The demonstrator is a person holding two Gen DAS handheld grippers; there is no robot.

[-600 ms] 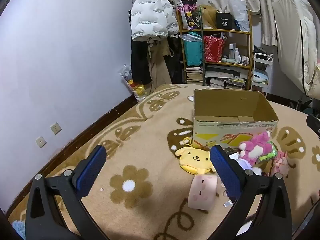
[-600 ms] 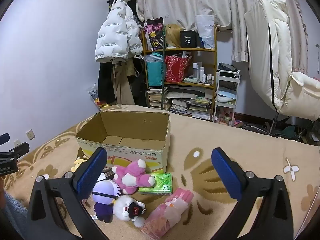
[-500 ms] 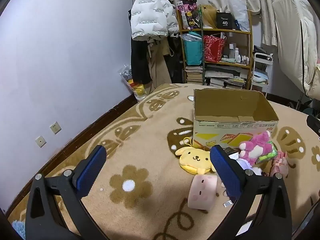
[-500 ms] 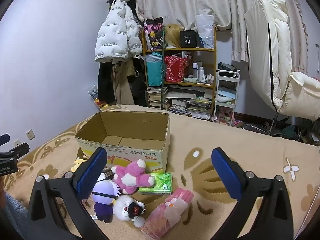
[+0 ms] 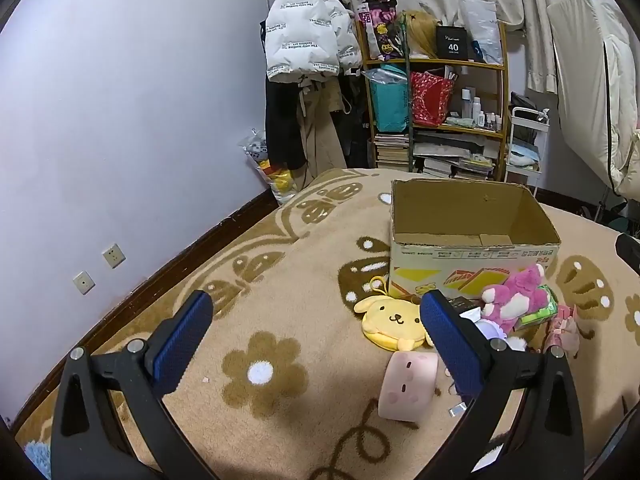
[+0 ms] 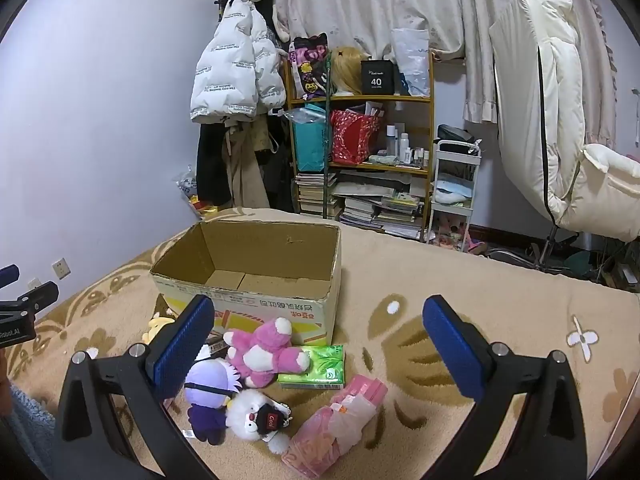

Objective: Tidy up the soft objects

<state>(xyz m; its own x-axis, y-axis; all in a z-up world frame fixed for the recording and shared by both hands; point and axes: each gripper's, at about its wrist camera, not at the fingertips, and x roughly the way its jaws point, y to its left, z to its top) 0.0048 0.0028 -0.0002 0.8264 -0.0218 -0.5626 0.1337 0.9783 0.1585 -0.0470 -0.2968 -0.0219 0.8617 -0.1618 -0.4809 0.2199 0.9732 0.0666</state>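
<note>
Five plush toys (image 6: 264,350), one box (image 6: 256,280).

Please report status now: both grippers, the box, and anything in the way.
Left gripper open, empty. Right gripper open, empty. Box open, nothing inside; toys lie on the blanket before it. No obstruction seen.

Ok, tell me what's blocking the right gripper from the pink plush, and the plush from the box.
Nothing visible blocks either. The right gripper hangs open above the pink plush, which lies uncovered against the cardboard box's front wall. The box is open-topped and looks empty.
</note>
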